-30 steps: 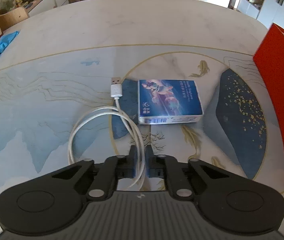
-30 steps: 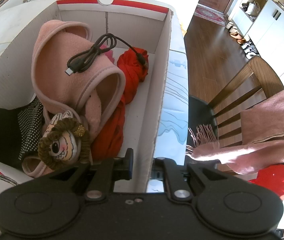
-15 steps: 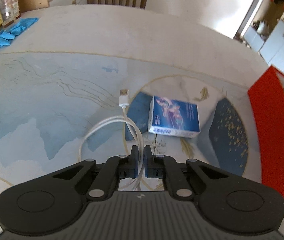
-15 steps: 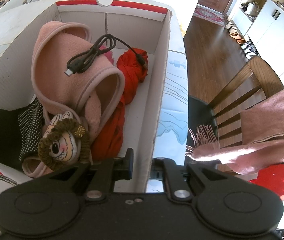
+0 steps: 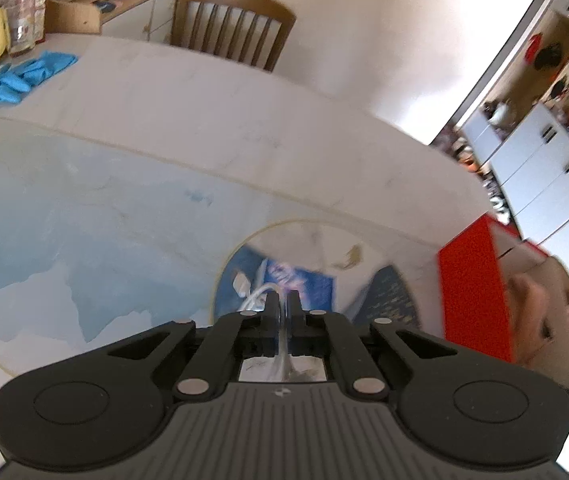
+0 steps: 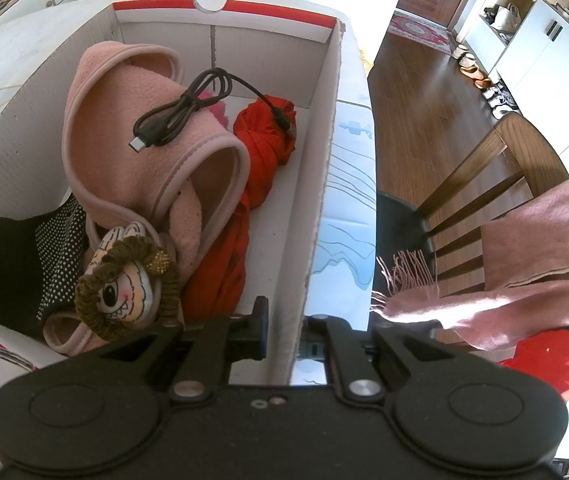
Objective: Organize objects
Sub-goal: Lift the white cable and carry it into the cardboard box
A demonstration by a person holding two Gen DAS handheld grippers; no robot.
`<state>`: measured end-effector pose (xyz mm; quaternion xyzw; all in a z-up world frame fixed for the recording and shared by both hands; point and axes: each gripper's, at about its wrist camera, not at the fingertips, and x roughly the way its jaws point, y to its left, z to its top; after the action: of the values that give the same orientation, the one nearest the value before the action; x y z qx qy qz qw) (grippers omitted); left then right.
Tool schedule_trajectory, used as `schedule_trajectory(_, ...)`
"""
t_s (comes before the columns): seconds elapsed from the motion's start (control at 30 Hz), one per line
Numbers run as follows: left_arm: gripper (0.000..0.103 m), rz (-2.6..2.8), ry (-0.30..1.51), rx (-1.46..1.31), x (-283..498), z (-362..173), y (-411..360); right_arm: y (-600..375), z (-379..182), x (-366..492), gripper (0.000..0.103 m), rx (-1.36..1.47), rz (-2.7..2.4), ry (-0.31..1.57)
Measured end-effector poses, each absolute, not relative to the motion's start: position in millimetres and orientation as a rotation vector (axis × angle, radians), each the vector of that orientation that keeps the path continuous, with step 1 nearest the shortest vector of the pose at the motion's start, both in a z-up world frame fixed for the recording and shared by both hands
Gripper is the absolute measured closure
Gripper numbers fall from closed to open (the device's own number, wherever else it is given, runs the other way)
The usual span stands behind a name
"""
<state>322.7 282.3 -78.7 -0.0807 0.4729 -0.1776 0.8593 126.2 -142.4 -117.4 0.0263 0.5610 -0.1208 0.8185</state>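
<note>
Cable pinched, box wall clamped.
Your left gripper [image 5: 280,303] is pinched on the thin white USB cable [image 5: 253,299], above the blue printed carton [image 5: 300,285]; a dangling loop could snag it. Your right gripper [image 6: 282,322] clamps the red-and-white cardboard box's [image 6: 316,200] wall; pulling could tip it.

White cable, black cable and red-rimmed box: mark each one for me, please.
white cable [image 5: 253,297], left wrist view, on the loop just left of the jaws.
black cable [image 6: 188,106], right wrist view, on its bundled middle.
red-rimmed box [image 6: 326,184], right wrist view, on its right wall.
</note>
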Motion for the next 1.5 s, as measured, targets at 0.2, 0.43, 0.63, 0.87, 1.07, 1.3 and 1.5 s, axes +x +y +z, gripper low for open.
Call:
schedule_trajectory(0.2,0.101,-0.438,0.966,-0.171,318,-60,268,-143,-117,126,0.095,0.059,-0.258,1.193)
schedule_trajectory(0.43,0.101,-0.527,0.922,-0.179,310,-33,247,-143,-116,126,0.095,0.058,-0.258,1.193)
schedule_trajectory(0.63,0.101,-0.641,0.831,-0.144,303,8,217,-143,-115,126,0.095,0.057,-0.257,1.191)
schedule_trajectory(0.87,0.101,-0.787,0.78,-0.08,305,39,161,-143,-116,126,0.095,0.055,-0.256,1.19)
schedule_trajectory(1.07,0.101,-0.931,0.759,-0.007,297,52,98,-142,-117,126,0.095,0.055,-0.255,1.187)
schedule_trajectory(1.3,0.101,-1.076,0.751,0.053,286,55,26,-141,-119,126,0.095,0.056,-0.243,1.184)
schedule_trajectory(1.5,0.101,-1.151,0.77,0.098,279,36,-26,-142,-121,127,0.096,0.057,-0.242,1.184)
